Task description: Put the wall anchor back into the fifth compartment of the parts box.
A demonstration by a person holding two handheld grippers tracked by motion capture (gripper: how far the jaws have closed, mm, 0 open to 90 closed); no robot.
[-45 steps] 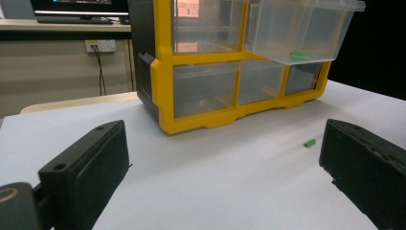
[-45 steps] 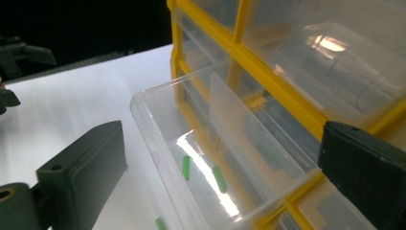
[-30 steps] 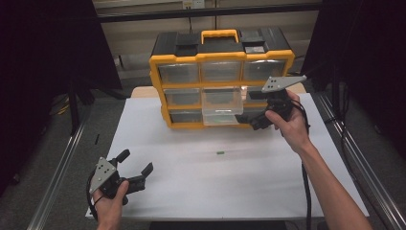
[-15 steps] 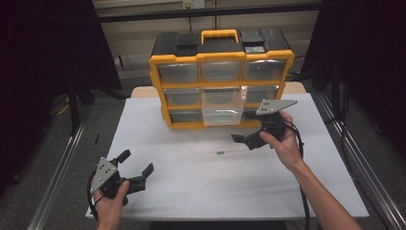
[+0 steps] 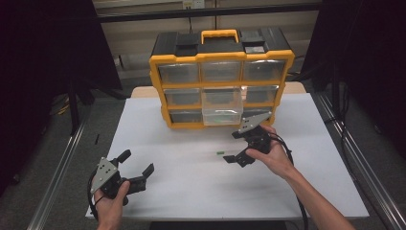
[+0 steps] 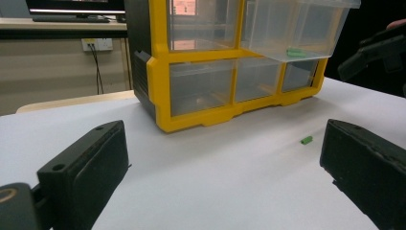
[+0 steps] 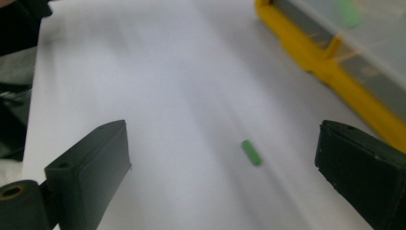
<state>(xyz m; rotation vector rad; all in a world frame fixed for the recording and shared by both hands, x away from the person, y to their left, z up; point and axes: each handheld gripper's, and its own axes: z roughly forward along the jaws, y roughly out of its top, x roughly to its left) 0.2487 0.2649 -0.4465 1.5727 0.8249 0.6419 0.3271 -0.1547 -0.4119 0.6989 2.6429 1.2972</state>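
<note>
A small green piece lies on the white table, in front of a yellow and black drawer organizer. Its middle clear drawer is pulled out, and the left gripper view shows another green piece inside it. My right gripper hovers open just right of the loose piece, which sits blurred ahead between the jaws in the right gripper view. My left gripper rests open and holds nothing near the table's front left. From there the piece lies far ahead to the right.
The organizer's yellow base runs close along the right of the right gripper view. Metal rails flank the table on both sides. A cable trails from the right gripper. Bare table spreads between the two grippers.
My right gripper has moved away from the organizer's open drawer, down and toward the green piece on the table. The left gripper has stayed put.
</note>
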